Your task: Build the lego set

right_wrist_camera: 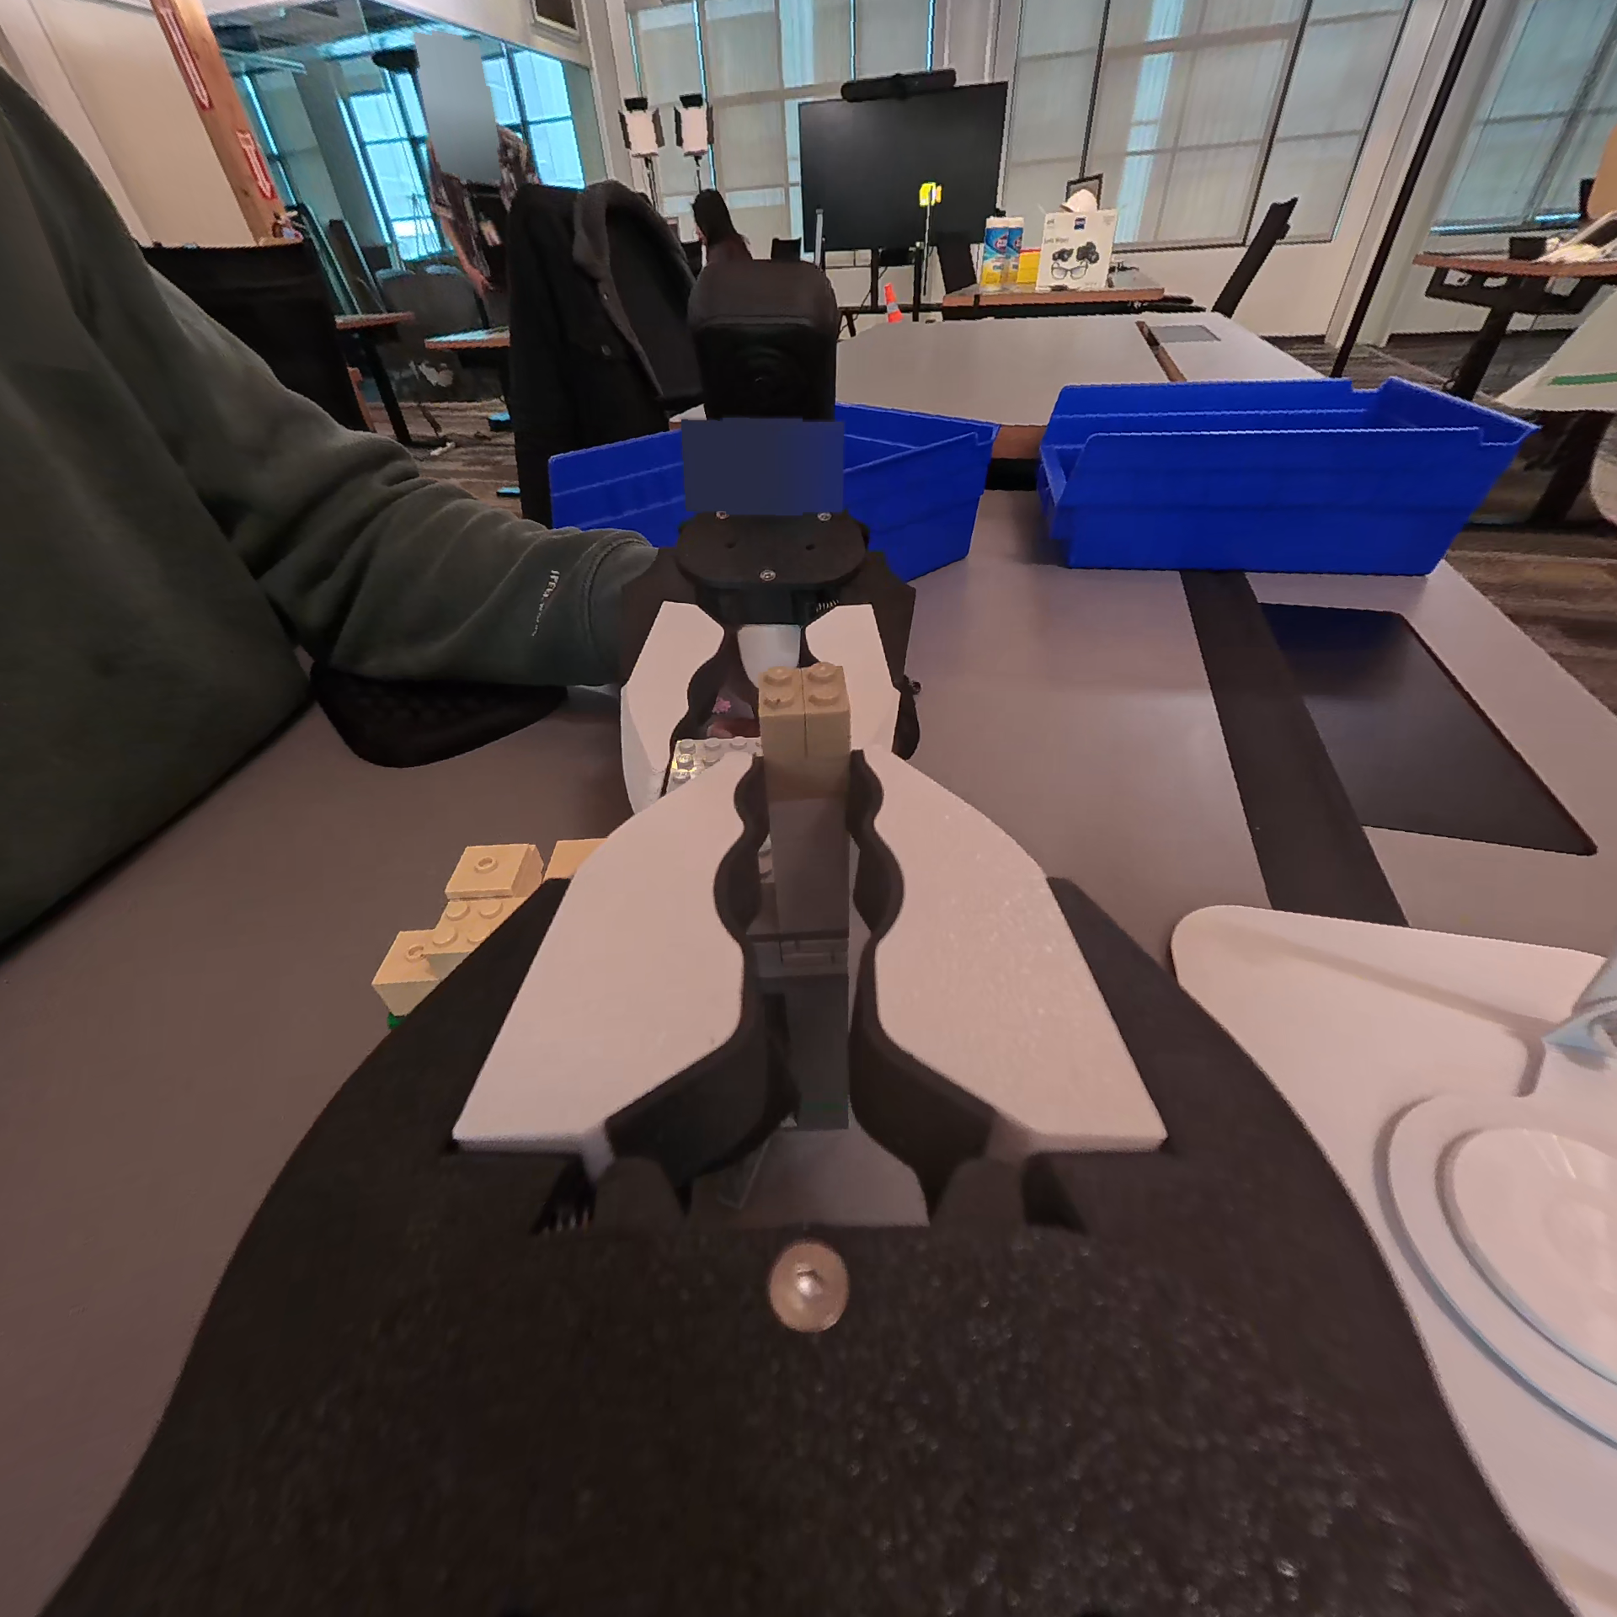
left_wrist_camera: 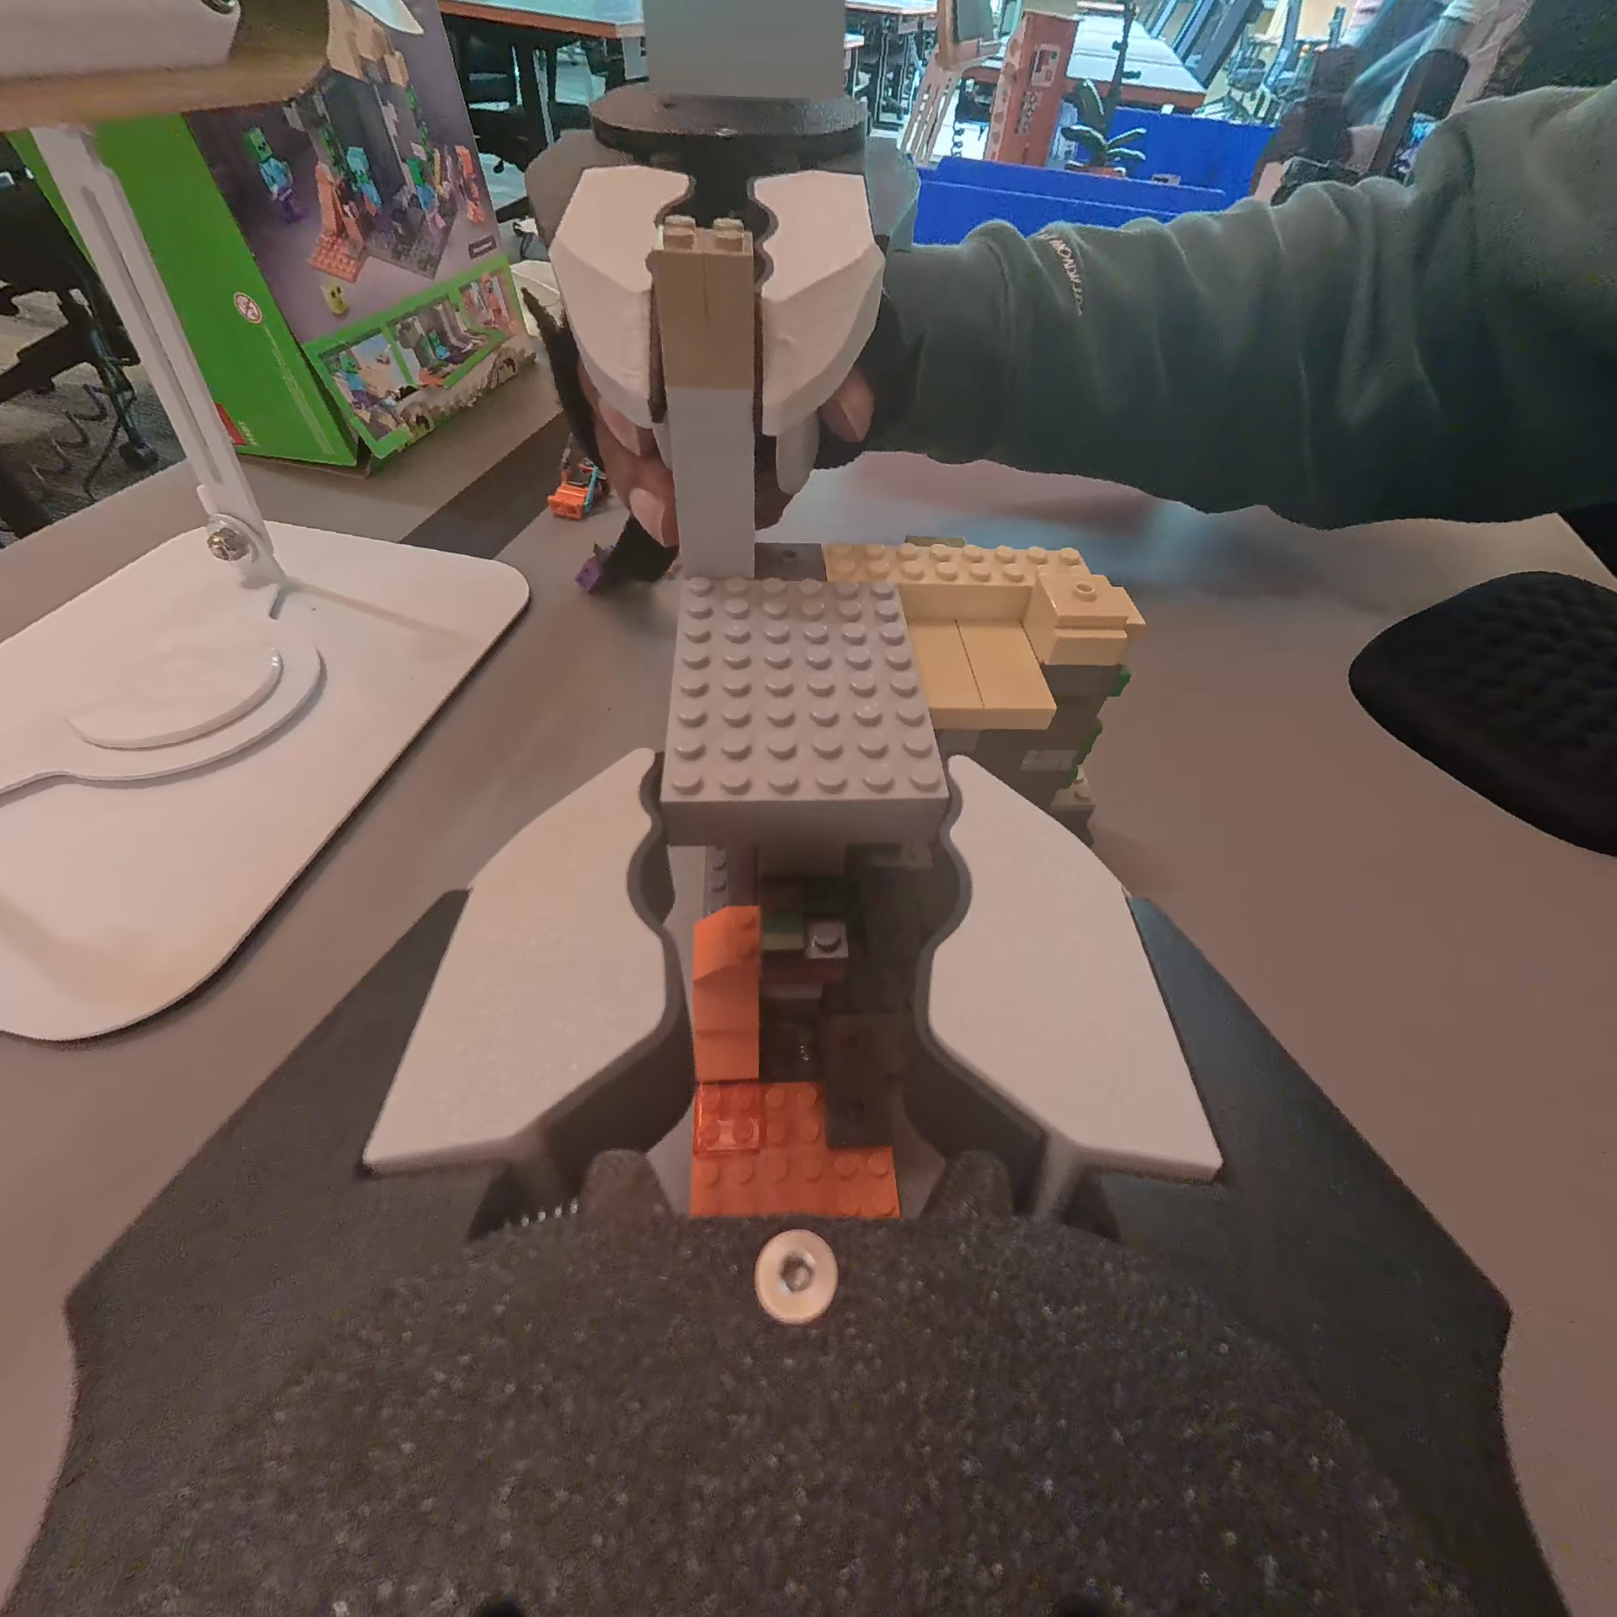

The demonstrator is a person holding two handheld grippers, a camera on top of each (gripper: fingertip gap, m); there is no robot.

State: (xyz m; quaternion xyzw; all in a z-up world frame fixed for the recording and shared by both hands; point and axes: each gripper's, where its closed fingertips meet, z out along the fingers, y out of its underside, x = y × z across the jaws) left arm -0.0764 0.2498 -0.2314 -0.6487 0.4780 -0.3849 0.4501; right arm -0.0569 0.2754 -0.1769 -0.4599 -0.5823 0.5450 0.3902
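Between the left hand-held gripper's point(left_wrist_camera: 803, 792) fingers sat the grey studded plate point(left_wrist_camera: 801, 700) of a brick model, pinched at both edges. Just beyond, the right hand-held gripper point(right_wrist_camera: 805, 787) clamped the model's tan-topped grey pillar point(right_wrist_camera: 805, 744), upright above the worktop point(left_wrist_camera: 1225, 919).

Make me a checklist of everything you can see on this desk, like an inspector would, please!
Surface: grey table, with a dark inset strip.
Brick things: a brick model with a grey studded plate on top and tan bricks beside it; a tall grey pillar with a tan top stands at its far corner.
Clutter: white stand base, green toy box, small loose bricks, black mesh pad.
Grippers: left gripper jaws press the grey plate's sides; right gripper jaws are closed on the pillar.
Cables: nothing seen.
Surroundings: blue bins, dark screen, office desks, windows.
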